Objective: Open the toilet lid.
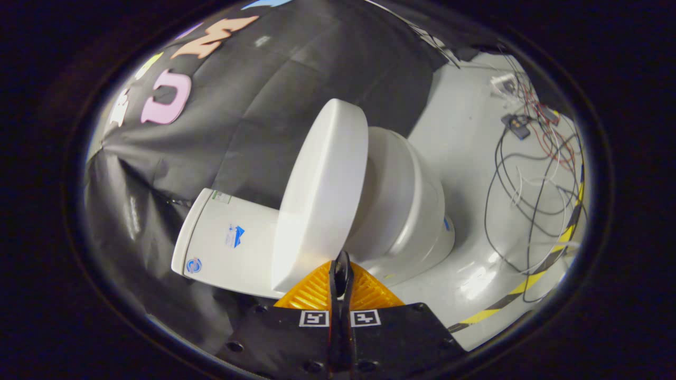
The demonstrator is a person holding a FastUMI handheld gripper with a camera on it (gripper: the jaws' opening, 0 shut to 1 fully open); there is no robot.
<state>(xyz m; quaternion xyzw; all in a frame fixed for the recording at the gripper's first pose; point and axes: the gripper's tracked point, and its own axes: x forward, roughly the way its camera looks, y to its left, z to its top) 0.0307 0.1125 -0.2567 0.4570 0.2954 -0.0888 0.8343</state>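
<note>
The gripper (pixel 341 264) has its fingers pressed together, pinching nothing, tips at the lid's (pixel 322 195) near edge. The lid stands raised off the bowl (pixel 406 211), just ahead, leaning toward the tank (pixel 227 243), probably far enough to rest open.

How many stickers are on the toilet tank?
3 on the tank: a small one at its far corner, one mid-lid, a round one near the gripper's closed fingers. Others may be hidden.

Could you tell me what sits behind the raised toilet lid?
The tank stands behind the lid, partly covered by it; the hinge is hidden. The gripper, jaws closed, sits at the lid's edge.
</note>
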